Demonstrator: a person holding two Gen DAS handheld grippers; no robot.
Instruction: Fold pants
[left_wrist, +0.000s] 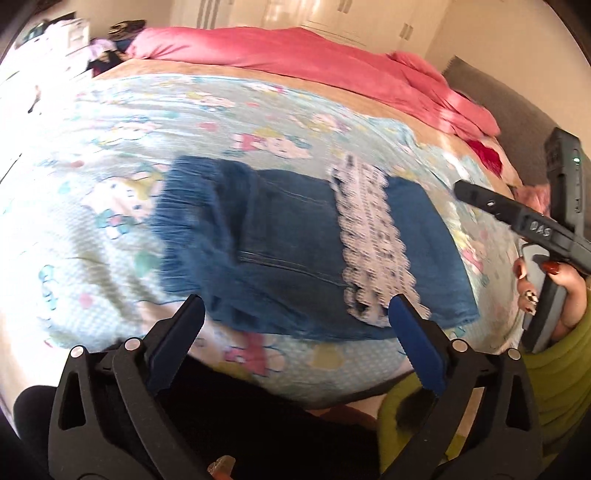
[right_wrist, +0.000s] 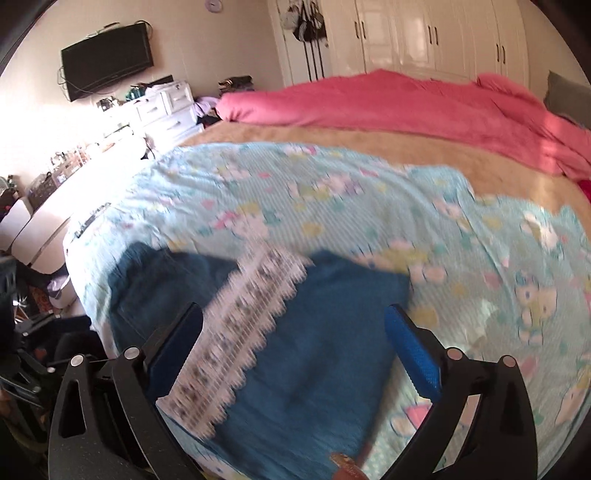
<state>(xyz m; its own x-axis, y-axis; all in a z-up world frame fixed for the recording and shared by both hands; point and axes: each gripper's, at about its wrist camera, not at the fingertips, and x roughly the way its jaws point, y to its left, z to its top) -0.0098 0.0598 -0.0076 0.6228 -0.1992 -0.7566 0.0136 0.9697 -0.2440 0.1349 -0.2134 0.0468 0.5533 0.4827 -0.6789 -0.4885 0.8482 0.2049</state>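
Both grippers, left (left_wrist: 297, 325) and right (right_wrist: 293, 336), hover with fingers spread and empty just above the pants (left_wrist: 295, 236), which lie folded flat on the bed (left_wrist: 110, 155), apparently released.

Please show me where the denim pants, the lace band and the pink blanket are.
denim pants (left_wrist: 280, 236): left wrist view, on the blue denim left of the lace.
lace band (right_wrist: 236, 325): right wrist view, mid-strip.
pink blanket (right_wrist: 388, 99): right wrist view, middle.

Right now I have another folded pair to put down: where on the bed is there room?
Free: the cartoon sheet between the folded jeans and the pink duvet, and right of the jeans. Crowded: the near edge, where both open grippers hover.
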